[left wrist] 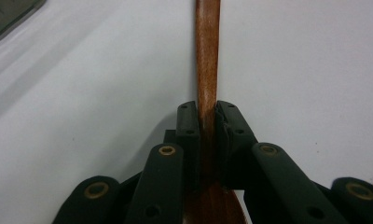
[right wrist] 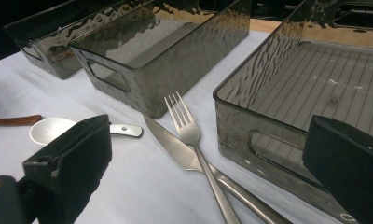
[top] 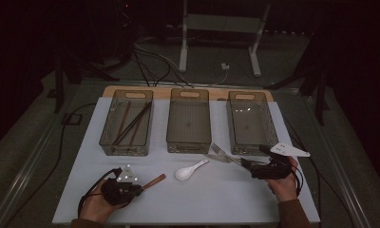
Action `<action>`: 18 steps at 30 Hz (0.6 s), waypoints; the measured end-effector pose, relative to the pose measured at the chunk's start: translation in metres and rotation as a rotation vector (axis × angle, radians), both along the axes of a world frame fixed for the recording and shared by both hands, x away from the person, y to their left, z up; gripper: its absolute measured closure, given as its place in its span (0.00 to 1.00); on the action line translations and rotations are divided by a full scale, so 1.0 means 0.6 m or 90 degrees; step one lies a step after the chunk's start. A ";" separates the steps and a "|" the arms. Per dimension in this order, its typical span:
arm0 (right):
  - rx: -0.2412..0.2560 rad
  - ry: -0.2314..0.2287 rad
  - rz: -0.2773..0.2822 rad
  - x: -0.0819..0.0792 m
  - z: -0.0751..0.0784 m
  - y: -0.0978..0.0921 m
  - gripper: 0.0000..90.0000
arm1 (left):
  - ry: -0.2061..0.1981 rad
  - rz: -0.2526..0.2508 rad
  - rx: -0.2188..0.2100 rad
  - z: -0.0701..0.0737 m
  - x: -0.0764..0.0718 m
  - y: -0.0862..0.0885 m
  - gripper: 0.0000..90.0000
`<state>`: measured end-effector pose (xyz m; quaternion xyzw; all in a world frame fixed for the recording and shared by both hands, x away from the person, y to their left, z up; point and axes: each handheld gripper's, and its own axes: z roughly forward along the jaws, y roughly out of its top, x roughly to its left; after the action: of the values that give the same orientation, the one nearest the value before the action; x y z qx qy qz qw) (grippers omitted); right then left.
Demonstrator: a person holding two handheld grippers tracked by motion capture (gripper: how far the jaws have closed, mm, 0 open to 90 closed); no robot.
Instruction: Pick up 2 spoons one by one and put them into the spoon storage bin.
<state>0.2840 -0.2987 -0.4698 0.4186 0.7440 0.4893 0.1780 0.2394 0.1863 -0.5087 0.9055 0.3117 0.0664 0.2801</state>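
We hold a slim reddish-brown wooden utensil (left wrist: 207, 60) in our left gripper (left wrist: 208, 114), the two black jaws pinched tight on its handle; in the left gripper view the handle runs straight up from between them over the white table top (left wrist: 82, 93). From the high view the utensil (top: 154, 181) points up and to the right from the left gripper (top: 138, 188), low over the near left part of the table, though whether its far end touches the surface is hard to tell in this dim light.

Our right gripper (right wrist: 208, 186) has its jaws spread wide, nothing between them, and it faces a silver metal fork (right wrist: 191, 140) lying crossed over a silver metal table knife (right wrist: 175, 147). Both lie on the table just in front of the right-hand smoked clear plastic bin (right wrist: 250, 135).

Between the two grippers a white ceramic soup spoon (top: 190, 170) rests on the table. Beyond it stands the middle smoked plastic bin (top: 189, 142), and the left smoked plastic bin (top: 107, 137) holds several dark wooden sticks (top: 131, 124), perhaps chopsticks.
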 end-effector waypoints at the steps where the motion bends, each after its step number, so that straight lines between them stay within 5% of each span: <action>1: 0.001 0.000 0.000 0.000 0.000 0.000 0.02 | 0.000 0.008 -0.004 0.000 0.003 0.000 0.92; 18: 0.003 -0.002 -0.001 -0.001 0.000 -0.002 0.02 | -0.038 0.065 -0.080 0.047 0.038 -0.008 0.93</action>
<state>0.2835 -0.2998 -0.4697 0.4192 0.7420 0.4918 0.1786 0.2620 0.1815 -0.4804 0.8666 0.3528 0.0877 0.3419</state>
